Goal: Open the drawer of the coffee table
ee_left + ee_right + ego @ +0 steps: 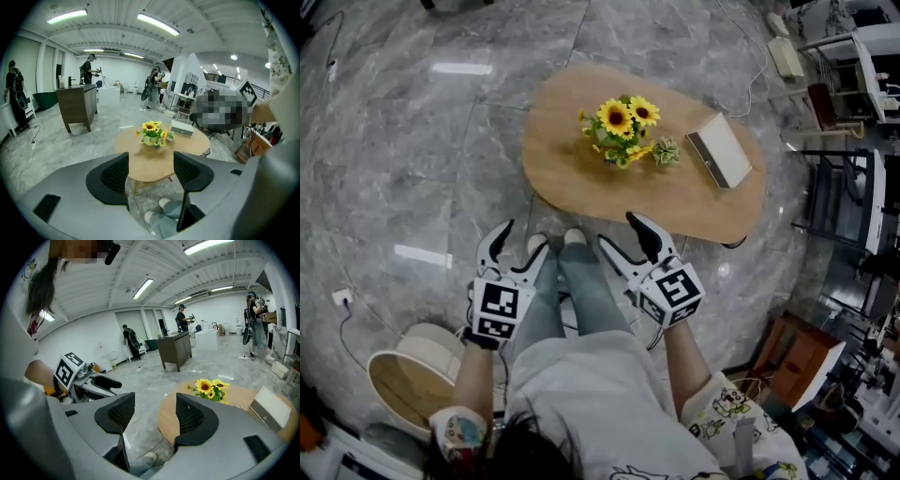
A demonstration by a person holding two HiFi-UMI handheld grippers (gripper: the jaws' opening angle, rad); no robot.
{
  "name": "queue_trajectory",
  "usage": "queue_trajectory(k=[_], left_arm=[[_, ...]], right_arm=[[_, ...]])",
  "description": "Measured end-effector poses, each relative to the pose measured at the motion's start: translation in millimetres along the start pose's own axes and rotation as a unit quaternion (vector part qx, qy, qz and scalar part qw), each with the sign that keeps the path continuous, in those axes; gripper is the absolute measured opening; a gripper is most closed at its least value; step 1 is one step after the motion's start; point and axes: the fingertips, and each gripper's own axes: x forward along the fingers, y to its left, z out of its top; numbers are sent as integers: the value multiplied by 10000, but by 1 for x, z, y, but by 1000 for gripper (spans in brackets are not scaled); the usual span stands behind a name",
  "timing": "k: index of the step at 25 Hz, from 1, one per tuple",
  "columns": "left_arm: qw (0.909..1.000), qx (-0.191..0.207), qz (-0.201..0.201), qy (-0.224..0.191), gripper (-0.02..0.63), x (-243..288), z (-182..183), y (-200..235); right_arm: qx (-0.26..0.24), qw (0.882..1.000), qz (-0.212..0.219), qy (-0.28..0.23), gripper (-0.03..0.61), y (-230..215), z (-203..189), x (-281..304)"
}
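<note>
Wooden coffee table (572, 178) spans left to right.

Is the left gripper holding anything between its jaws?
No, the left gripper has its jaws apart with nothing between them; only the coffee table shows beyond the gap.

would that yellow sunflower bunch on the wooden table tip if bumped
Probably tips easily: the yellow sunflower bunch spreads wider than its small pale pot, so it looks top-heavy. Likely light for its size, being mostly stems and blooms. On the smooth light wooden coffee table it may slide before toppling.
</note>
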Motion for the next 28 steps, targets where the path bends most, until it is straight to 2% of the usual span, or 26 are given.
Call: queue_trajectory(k=[13, 28], left_arm=[[9989, 155, -205, 403, 276, 77, -77, 7], [9908, 324, -498, 1215, 276, 163, -185, 27]], right_arm=[[188, 9989, 182, 396, 241, -17, -78, 44], [157, 9960, 501, 718, 241, -33, -142, 106]])
